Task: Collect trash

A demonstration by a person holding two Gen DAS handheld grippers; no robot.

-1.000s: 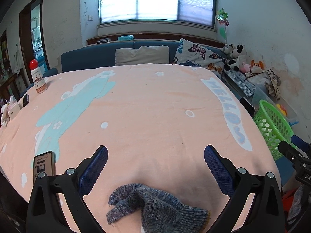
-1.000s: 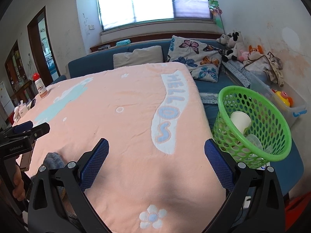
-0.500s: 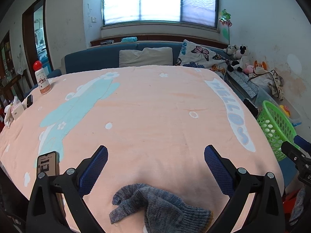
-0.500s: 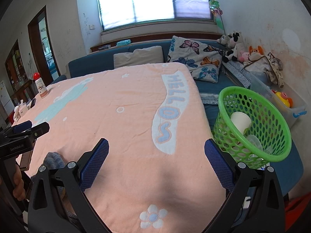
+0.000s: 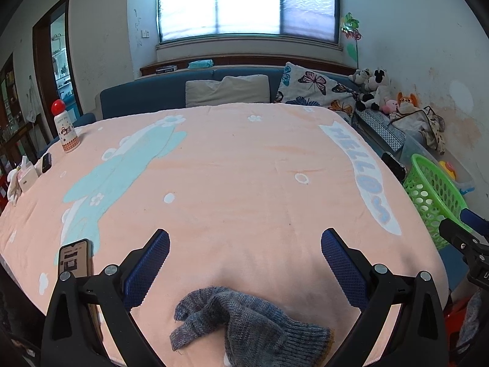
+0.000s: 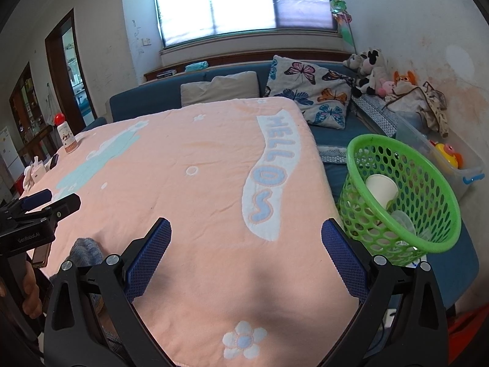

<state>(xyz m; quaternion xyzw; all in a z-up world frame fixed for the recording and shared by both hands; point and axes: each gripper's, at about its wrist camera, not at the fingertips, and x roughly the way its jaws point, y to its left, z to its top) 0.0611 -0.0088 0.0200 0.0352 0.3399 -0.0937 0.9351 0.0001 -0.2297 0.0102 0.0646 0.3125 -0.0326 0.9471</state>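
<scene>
Paper cup [image 6: 380, 188] lies in green basket [image 6: 440, 244] beside "HELLO" blanket [image 6: 214, 183]; both grippers spread, holding nothing; bottle [image 5: 65, 131] label perhaps "HAPPY"

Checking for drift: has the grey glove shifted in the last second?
No. The grey glove lies where it did, same gap to the phone, at the blanket's near edge.

Peach blanket [image 5: 244, 183] bears glove [image 5: 244, 327], phone [image 5: 74, 258], bottle [image 5: 65, 133].

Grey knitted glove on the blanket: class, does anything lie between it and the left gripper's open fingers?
Nothing visible does. The grey knitted glove lies on bare blanket, just below the open left gripper.
</scene>
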